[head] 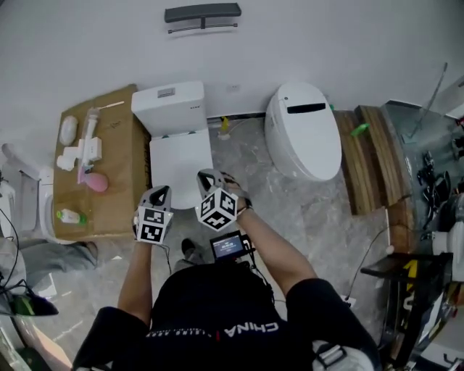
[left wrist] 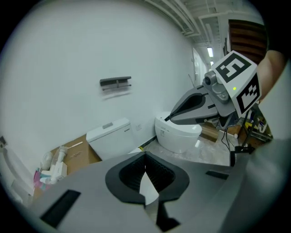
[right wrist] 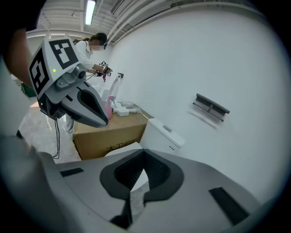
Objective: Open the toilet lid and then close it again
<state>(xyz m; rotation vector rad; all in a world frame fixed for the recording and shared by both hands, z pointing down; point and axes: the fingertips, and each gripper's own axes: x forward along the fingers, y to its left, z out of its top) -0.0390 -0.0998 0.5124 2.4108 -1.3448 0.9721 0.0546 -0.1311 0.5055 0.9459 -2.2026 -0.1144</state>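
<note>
**Both grippers shut and empty, held over the closed lid**

- Nearest: left gripper [head: 162, 192] and right gripper [head: 206, 177] sit side by side, close but apart. Both point forward and down.
- Left gripper view: jaws together, nothing pinched between them.
- Right gripper view: the same, jaws together and empty.
- A sliver of white shows past each pair of tips. That is the lid beyond them, not something held.
- Lid [head: 181, 156]: white and squarish, lying flat down on the toilet [head: 190, 135].
- In the head view the right gripper's tips overlap the lid's front edge. The left gripper's tips sit by its front left corner.
- Both gripper views put the lid lower and further on than the jaws, with no contact.
- Behind the lid: tank [head: 167, 101], backed against the wall [head: 87, 43].
- Left of the toilet: cardboard box [head: 122, 152], just beside the tank. Small bathroom bits lie along the left edge of its top, a pink one [head: 95, 182] among them.
- Right: second toilet [head: 303, 134], oval, lid down, well apart across the marbled floor [head: 246, 170].
- Beyond it, at the right: wooden planks [head: 362, 156].
- Farthest: dark bar [head: 202, 14] fixed to the wall above the tank.
</note>
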